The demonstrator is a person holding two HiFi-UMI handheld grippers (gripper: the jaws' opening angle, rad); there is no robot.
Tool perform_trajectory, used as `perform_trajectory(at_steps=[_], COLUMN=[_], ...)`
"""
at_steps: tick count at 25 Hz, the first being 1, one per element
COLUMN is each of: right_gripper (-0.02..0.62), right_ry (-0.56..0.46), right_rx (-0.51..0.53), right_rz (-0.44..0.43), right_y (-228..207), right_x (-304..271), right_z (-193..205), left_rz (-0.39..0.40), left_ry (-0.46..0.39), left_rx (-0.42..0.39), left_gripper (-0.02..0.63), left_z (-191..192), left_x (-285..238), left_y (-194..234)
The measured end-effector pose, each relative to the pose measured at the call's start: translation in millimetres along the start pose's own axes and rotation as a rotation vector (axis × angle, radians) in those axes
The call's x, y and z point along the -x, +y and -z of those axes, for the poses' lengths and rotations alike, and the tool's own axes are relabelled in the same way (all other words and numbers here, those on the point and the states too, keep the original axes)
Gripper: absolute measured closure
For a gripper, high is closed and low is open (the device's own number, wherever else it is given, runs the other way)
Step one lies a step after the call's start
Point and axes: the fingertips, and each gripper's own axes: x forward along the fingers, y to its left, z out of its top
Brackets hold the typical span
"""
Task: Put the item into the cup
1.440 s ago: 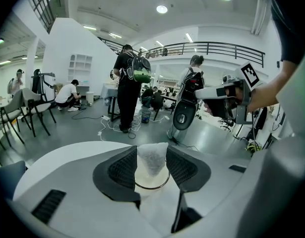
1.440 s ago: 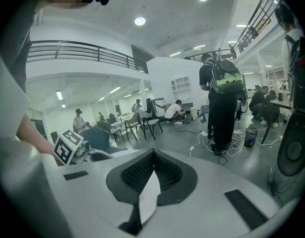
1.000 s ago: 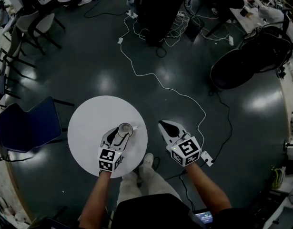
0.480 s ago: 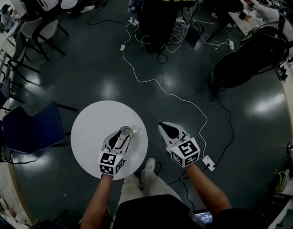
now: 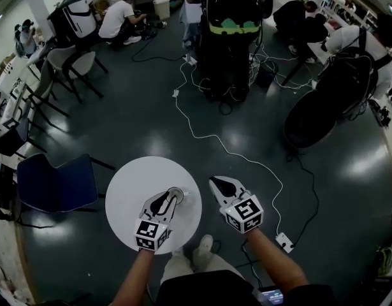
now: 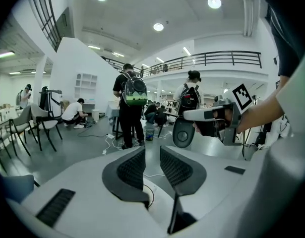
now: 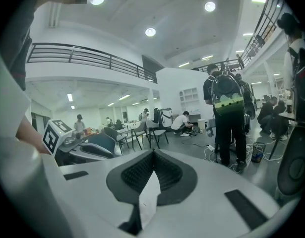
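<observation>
A small cup (image 5: 175,194) stands on the round white table (image 5: 129,190) near its right edge. My left gripper (image 5: 169,200) reaches over it and its jaws are closing, one on either side of the cup. In the left gripper view (image 6: 152,155) a gap still shows between the pads, and part of the cup's rim (image 6: 150,195) is visible low between them. My right gripper (image 5: 216,183) hovers just right of the table, over the floor. Seen from its own camera, the right gripper (image 7: 153,155) is shut on a thin white paper-like item (image 7: 147,192).
A blue chair (image 5: 55,183) stands left of the table. A white cable (image 5: 240,155) snakes across the dark floor beyond it. The person's shoes (image 5: 202,244) are at the table's near edge. People, chairs and bags stand farther back.
The left gripper's jaws have drawn in around the cup. The head view has tipped up, showing more of the room. The right gripper has kept its place beside the table.
</observation>
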Motion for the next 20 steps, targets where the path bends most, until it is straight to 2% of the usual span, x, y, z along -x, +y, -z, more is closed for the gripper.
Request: perform_trajectory(at_steps=[7, 20], right_gripper=[0.578, 0.578], right_ry=[-0.041, -0.066], right_rx=[0.022, 0.004], right_rz=[-0.017, -0.031], right_y=[14.0, 30.8], right_x=[14.1, 23.0], right_z=[-21.0, -31.8], left_rz=[-0.019, -0.045], left_ry=[-0.078, -0.168], left_rx=[0.009, 0.037], left_gripper=[0.558, 0.586], left_z=[-38.5, -76.4], left_x=[25.8, 60.7], left_y=[-18.3, -25.4])
